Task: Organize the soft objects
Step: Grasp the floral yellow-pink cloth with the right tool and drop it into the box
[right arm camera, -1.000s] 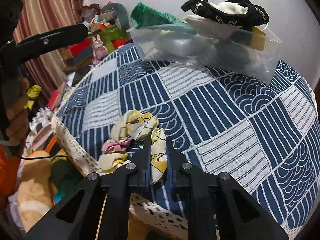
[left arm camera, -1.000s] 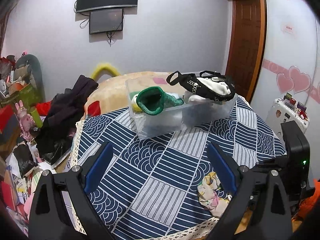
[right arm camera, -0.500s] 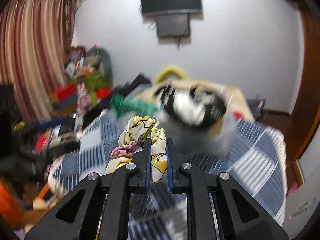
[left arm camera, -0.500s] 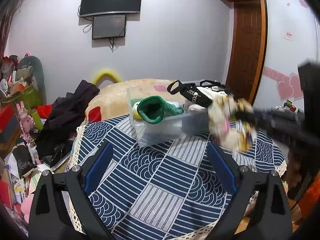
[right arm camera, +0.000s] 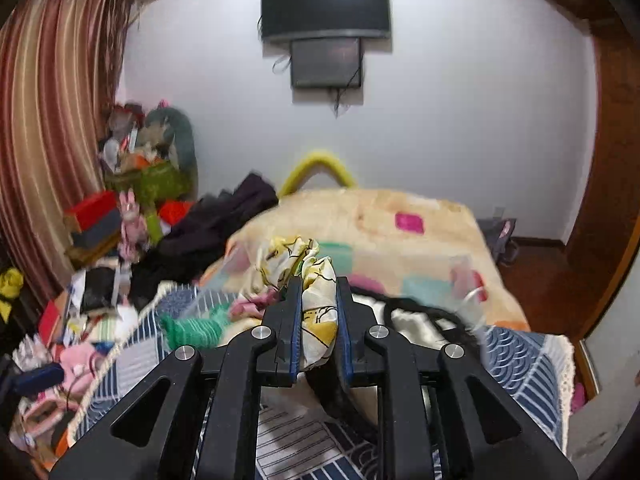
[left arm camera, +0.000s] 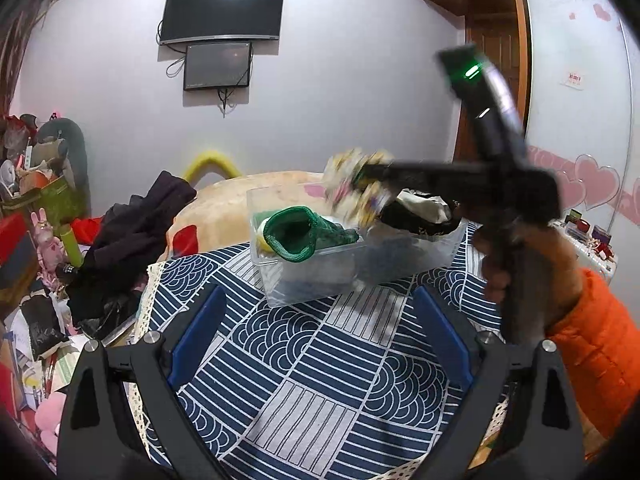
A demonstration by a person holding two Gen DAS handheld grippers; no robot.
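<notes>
**Inspector:** Silky yellow-and-white fabric, pink trim. State its position.

**Operator:** That is the scrunchie [right arm camera: 310, 280]. My right gripper [right arm camera: 316, 300] has it pinched between both blue pads, fingers clamped on the bunched cloth, the loose folds spilling out ahead of the tips. From the left wrist view it sits blurred above the clear plastic bin [left arm camera: 352, 256], over the green knit item [left arm camera: 298, 236] and the black-and-white bag [left arm camera: 416, 216] already inside.

**Inspector:** Reason for that hold?

**Operator:** My judgement: soft things belong in the bin, so I carry it over the open top for release. A grip on the bulk keeps the slippery cloth from sliding free.

**Inspector:** Pose of the hands?

**Operator:** Right hand [left arm camera: 520, 264], orange sleeve, reaches in from the right side, gripper roughly level and pointing across the bin. My left gripper [left arm camera: 320, 344] hangs low over the blue patterned tablecloth [left arm camera: 320, 380], fingers spread wide, holding nothing.
</notes>
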